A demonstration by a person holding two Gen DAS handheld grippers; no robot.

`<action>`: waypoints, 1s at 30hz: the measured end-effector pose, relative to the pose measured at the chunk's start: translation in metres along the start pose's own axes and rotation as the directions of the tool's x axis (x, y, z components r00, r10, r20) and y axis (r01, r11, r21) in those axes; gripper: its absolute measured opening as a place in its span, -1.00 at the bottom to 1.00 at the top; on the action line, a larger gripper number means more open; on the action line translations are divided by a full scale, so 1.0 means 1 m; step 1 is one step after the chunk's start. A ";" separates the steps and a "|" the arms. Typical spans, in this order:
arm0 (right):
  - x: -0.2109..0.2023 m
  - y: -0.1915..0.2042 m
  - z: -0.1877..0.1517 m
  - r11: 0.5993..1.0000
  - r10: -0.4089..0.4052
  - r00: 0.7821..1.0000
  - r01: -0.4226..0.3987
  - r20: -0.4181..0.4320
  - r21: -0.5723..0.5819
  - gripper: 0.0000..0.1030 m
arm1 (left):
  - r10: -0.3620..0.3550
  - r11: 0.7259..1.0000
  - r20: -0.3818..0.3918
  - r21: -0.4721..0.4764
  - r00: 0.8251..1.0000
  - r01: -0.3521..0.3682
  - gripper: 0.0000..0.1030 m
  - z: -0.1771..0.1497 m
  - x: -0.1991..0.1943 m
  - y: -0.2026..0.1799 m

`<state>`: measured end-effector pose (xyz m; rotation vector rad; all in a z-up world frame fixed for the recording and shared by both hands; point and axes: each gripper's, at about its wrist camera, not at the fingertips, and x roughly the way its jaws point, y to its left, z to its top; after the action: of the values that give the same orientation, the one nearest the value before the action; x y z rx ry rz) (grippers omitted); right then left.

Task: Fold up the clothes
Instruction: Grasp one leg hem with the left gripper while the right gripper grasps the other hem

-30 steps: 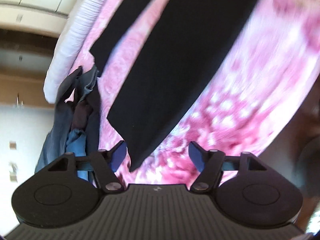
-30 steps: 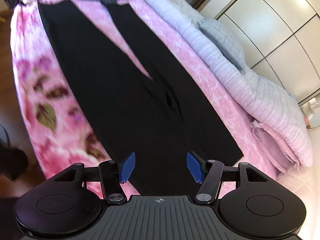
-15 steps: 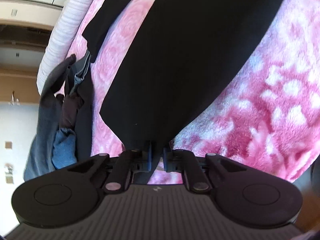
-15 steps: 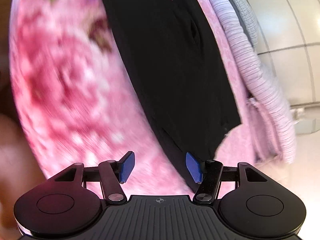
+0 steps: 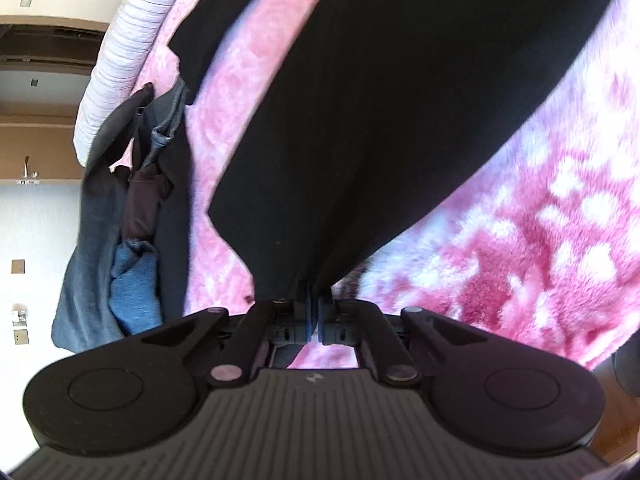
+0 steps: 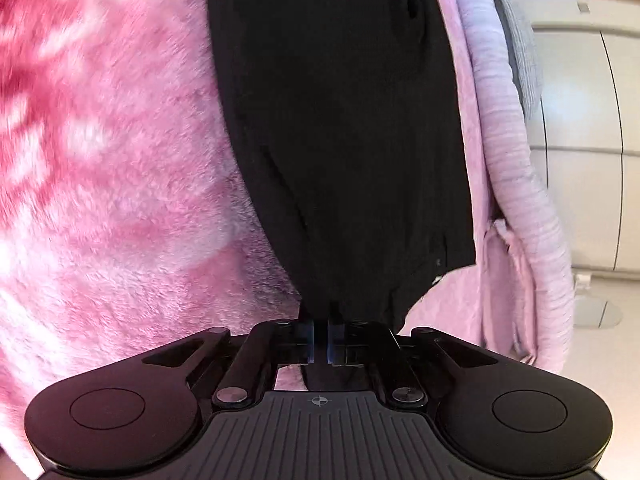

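Black trousers [image 5: 380, 128] lie spread flat on a pink flowered fleece blanket [image 5: 560, 240]. In the left wrist view my left gripper [image 5: 314, 312] is shut on the hem corner of one trouser leg, the cloth pinched between the blue pads. In the right wrist view the same black trousers [image 6: 340, 120] run away from me, and my right gripper [image 6: 319, 340] is shut on the near corner of their waist end. Both pinched corners bunch slightly at the pads.
A pile of dark grey, maroon and blue clothes [image 5: 120, 240] lies at the blanket's left edge. A rolled lilac ribbed quilt [image 6: 516, 160] with a grey pillow [image 6: 520, 48] runs along the far side. White wardrobe doors [image 6: 592, 140] stand behind it.
Both grippers came down onto the trousers and went from open to shut: the left one first on the leg hem, the right one after a roll and a drop onto the waist corner.
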<state>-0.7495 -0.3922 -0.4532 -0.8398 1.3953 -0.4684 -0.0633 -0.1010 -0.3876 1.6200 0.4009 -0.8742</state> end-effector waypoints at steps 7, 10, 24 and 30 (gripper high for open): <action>-0.016 -0.011 -0.007 1.000 -0.008 0.999 0.008 0.033 0.003 -0.78 | 0.011 1.000 0.008 -0.022 1.000 -0.011 -0.96 0.009 -0.013 0.016; -0.026 0.004 -0.004 0.999 -0.007 0.998 0.004 0.058 0.043 -0.13 | 0.007 0.999 -0.004 -0.036 1.000 -0.008 -0.97 0.008 -0.009 0.010; 0.012 0.019 0.000 0.994 -0.105 0.994 0.105 -0.002 -0.033 -0.88 | 0.003 0.999 -0.025 -0.039 1.000 -0.004 -0.96 0.008 -0.004 0.005; -0.029 -0.037 0.004 0.999 -0.035 0.999 0.034 0.020 0.033 -0.96 | 0.037 0.997 0.029 -0.076 0.999 -0.034 -0.96 0.007 -0.054 0.040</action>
<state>-0.7431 -0.3931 -0.4065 -0.8414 1.3525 -0.5061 -0.0739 -0.1062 -0.3213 1.5383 0.3785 -0.8462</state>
